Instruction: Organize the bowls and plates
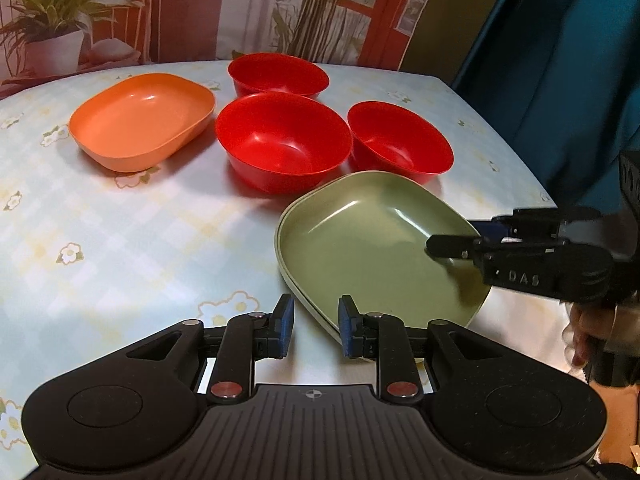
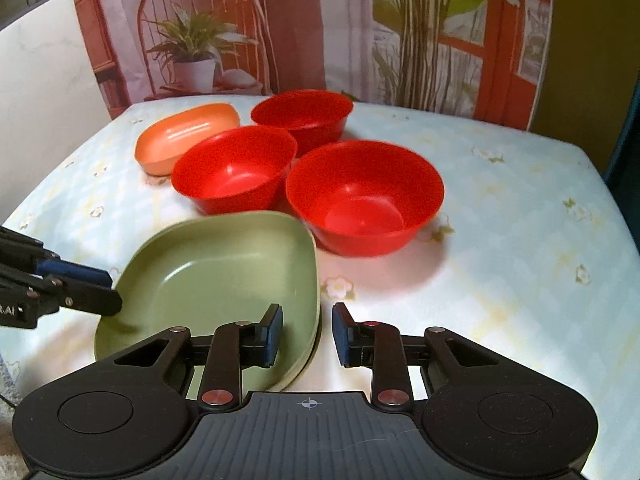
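A green plate (image 1: 360, 240) (image 2: 224, 272) lies near the table's front edge, seemingly stacked on a second one whose rim shows beneath. My left gripper (image 1: 316, 326) is open, its jaws straddling the plate's near left rim. My right gripper (image 2: 306, 334) is open, straddling the plate's right rim; it shows from the side in the left wrist view (image 1: 448, 246). Behind stand three red bowls: middle (image 1: 282, 140) (image 2: 236, 168), right (image 1: 400, 140) (image 2: 364, 196) and far (image 1: 278, 74) (image 2: 302, 114). An orange plate (image 1: 142, 120) (image 2: 186, 136) lies at the far left.
The table (image 1: 120, 240) (image 2: 520, 260) wears a pale blue flowered cloth. A printed backdrop with plants and a chair (image 2: 280, 20) hangs behind it. A dark blue curtain (image 1: 560, 80) hangs on the right. The left gripper shows at the right wrist view's left edge (image 2: 80, 284).
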The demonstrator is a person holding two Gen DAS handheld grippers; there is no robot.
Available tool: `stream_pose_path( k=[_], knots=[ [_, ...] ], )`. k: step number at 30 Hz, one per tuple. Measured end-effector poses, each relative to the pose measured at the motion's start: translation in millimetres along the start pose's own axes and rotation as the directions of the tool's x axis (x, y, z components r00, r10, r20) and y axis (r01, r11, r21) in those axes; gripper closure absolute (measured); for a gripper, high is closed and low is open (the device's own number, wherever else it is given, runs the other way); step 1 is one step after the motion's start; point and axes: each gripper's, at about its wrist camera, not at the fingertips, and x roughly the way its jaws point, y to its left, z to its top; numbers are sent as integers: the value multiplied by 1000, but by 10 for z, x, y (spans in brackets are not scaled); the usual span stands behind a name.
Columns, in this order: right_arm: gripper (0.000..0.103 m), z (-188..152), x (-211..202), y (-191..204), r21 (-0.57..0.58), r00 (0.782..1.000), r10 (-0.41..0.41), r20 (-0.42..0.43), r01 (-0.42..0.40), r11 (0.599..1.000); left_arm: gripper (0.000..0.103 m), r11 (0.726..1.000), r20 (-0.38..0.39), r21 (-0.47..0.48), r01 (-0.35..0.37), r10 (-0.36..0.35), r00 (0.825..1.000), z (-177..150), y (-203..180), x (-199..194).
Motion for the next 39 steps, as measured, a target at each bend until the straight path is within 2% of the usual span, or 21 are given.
stream_pose_path(
  k=[11, 21, 30, 39],
  knots=[
    [77, -214, 30, 78, 49, 993, -39, 109, 34, 998, 77, 1000, 3, -11, 6, -6, 1000, -32, -4, 28],
    [77, -206, 4, 50, 83, 993, -38, 113, 28, 996, 77, 1000, 19, -11, -2, 3, 1000, -20, 19, -12],
    [76, -26, -224, 12, 80, 987, -37, 156, 25, 996, 77, 999, 98, -10, -45, 46, 994, 120, 164, -219],
    [76, 308, -315, 25, 55, 982, -17, 190, 7, 998, 77, 993, 175, -37, -115, 119, 977, 361, 449, -459]
  ],
)
